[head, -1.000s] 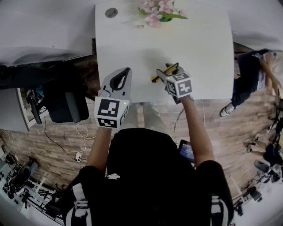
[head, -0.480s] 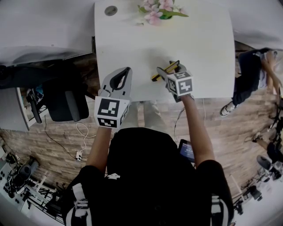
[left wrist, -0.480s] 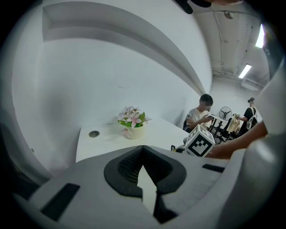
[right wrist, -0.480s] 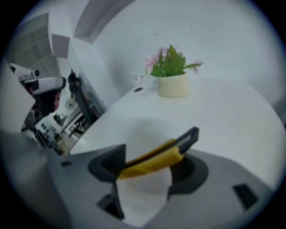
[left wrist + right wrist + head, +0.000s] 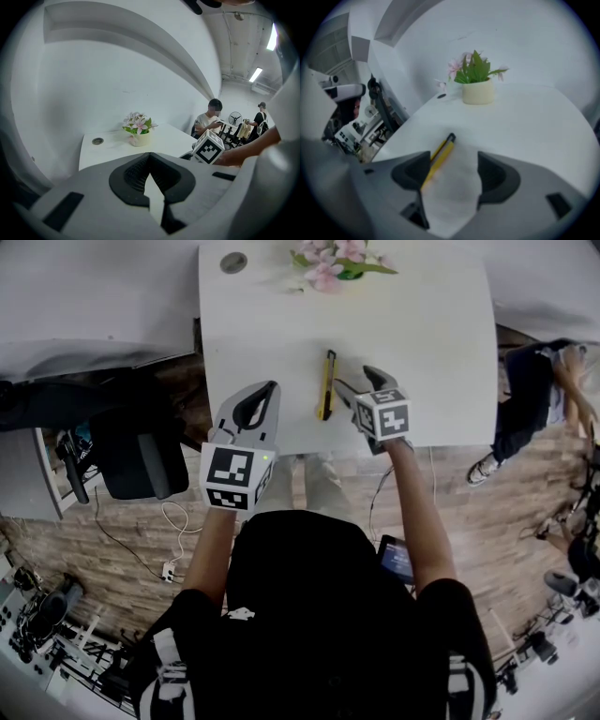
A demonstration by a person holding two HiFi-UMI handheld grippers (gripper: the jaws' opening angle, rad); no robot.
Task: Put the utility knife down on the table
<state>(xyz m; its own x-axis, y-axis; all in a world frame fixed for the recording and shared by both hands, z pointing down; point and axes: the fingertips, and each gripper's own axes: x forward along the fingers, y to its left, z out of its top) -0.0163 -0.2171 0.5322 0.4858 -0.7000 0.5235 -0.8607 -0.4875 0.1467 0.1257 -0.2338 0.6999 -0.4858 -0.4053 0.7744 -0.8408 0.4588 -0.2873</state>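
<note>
Utility knife (image 5: 326,384) lies on desk (image 5: 422,315), near end hidden behind right gripper (image 5: 356,381), jaws just opening, gripping nothing; left gripper (image 5: 270,390) jaws clenched, empty

White bench (image 5: 422,352) w/ a round cable hole (image 5: 233,262) and a pot of pink flowers (image 5: 328,268) at its far edge, against a plain white wall (image 5: 117,79). Floor (image 5: 525,549) is wood-look planks, w/ a black office chair (image 5: 141,451) at left and a white cable (image 5: 174,518) trailing nearby. Ceiling strip lights (image 5: 256,74) are on; a seated person (image 5: 209,123) and a fan (image 5: 234,117) in the bkgd.
</note>
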